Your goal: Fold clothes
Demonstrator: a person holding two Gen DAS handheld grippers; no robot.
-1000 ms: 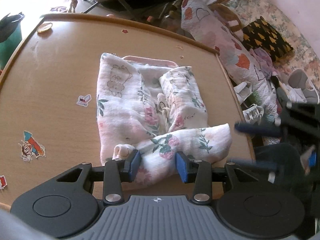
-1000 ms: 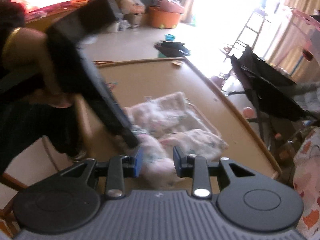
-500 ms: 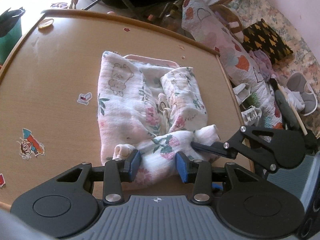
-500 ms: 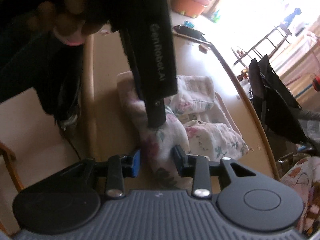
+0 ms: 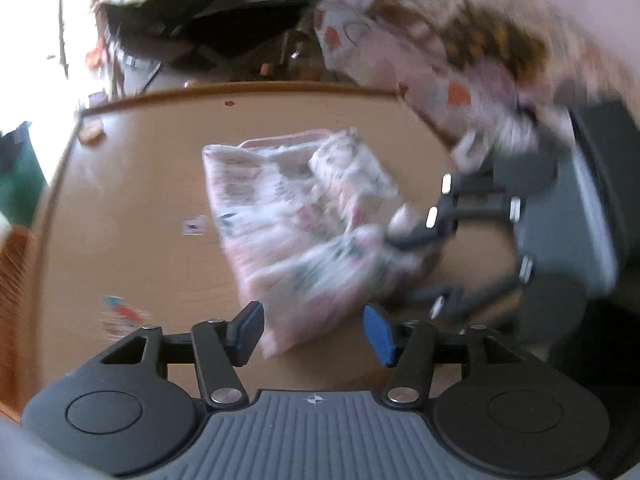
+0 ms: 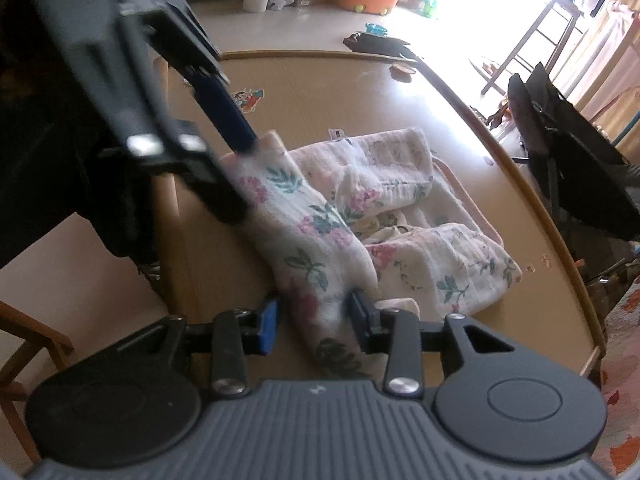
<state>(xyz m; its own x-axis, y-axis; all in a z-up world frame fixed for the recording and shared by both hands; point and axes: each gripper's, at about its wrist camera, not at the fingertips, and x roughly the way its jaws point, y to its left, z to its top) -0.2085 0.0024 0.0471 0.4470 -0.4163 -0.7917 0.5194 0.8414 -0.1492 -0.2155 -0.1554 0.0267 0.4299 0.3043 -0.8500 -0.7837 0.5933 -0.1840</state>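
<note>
A white floral baby garment lies partly folded on the wooden table. Its bottom is folded into a band across the near edge. My left gripper has its jaws opening. One end of that band sits between them, and the blue right pad stands apart from the cloth. My right gripper straddles the band's other end with its jaws opening. Cloth fills most of that gap, but I see no pinch. The left wrist view is blurred.
Cartoon stickers dot the table, which has a raised rim. A dark bag on a chair stands beyond the far edge. A cushioned sofa runs along one side. A wooden chair stands by the near corner.
My left gripper's jaws have widened off the cloth band, and it has rolled and drawn back. The right gripper has come down over the band's other end.
</note>
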